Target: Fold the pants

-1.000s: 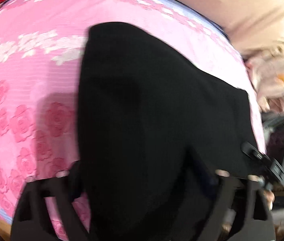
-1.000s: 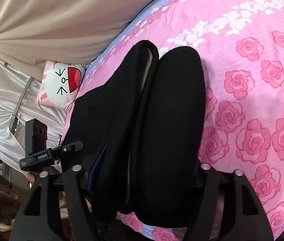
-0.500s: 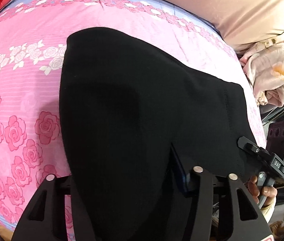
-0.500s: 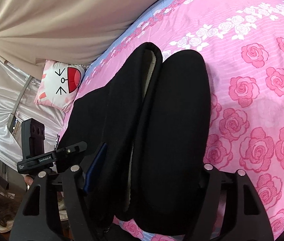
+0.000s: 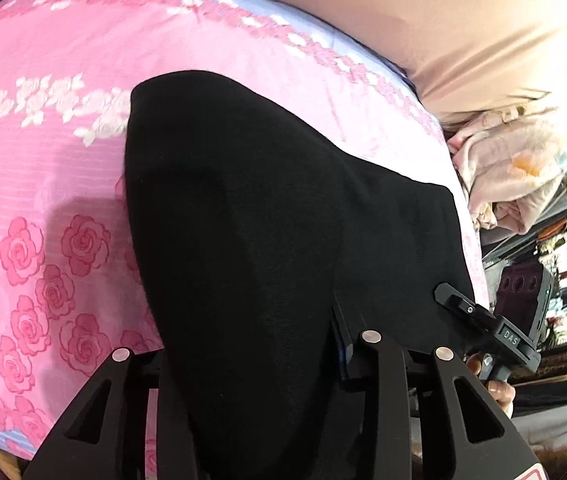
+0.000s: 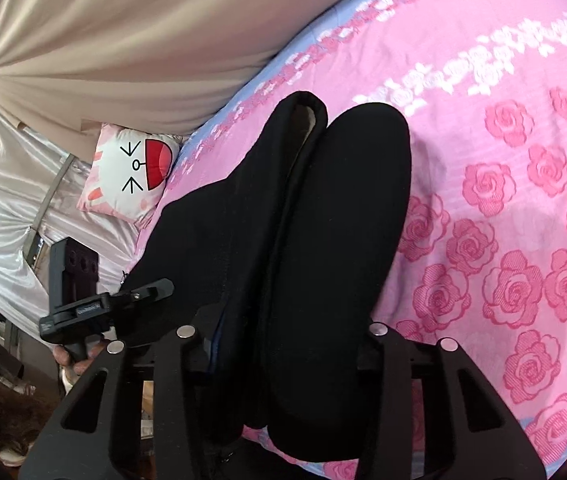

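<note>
On the pink rose-print bed (image 5: 23, 208), both tools, left tool (image 5: 251, 364) and right tool (image 6: 283, 344), have just been closing and now clamp the black folded fabric pants (image 5: 267, 216) at six o'clock, ready to fold.

Black pants (image 5: 267, 240) lie on rose-print bed (image 5: 43, 200).

One pair of black pants (image 5: 267, 248), one rose-print sheet (image 6: 523, 168), one cartoon-face pillow (image 6: 131, 172), two hand-held grippers.
</note>
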A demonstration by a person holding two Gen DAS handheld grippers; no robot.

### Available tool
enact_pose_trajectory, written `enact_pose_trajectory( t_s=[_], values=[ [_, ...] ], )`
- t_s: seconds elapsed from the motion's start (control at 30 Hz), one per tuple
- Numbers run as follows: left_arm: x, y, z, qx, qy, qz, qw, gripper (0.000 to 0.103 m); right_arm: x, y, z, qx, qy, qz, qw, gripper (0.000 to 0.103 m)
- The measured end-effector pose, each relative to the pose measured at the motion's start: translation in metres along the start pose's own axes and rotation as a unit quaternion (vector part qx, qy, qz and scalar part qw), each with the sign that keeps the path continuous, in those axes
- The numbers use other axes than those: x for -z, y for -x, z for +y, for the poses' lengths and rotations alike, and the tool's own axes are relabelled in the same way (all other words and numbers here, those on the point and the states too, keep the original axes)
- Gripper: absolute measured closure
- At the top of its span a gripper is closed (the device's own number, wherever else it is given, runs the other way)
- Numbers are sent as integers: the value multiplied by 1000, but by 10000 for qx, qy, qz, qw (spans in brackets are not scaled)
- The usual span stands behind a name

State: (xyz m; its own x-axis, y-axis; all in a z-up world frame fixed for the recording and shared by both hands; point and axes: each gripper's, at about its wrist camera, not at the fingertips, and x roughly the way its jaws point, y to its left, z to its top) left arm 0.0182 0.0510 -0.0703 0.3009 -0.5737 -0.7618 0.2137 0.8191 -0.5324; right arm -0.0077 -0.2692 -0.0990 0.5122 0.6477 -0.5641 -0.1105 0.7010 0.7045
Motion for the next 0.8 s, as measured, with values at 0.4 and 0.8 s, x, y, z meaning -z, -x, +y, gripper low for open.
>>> enact_pose_trajectory(
  t_s=[0.4,0.8],
  values=[
    [-2,-13,4,-28,85,151,9998,70,1,-1,-9,-30,-239,97,9997,62],
    [-11,24,-14,231,-234,43,9994,72,-16,31,39,68,332,-97,9994,64]
  ],
)
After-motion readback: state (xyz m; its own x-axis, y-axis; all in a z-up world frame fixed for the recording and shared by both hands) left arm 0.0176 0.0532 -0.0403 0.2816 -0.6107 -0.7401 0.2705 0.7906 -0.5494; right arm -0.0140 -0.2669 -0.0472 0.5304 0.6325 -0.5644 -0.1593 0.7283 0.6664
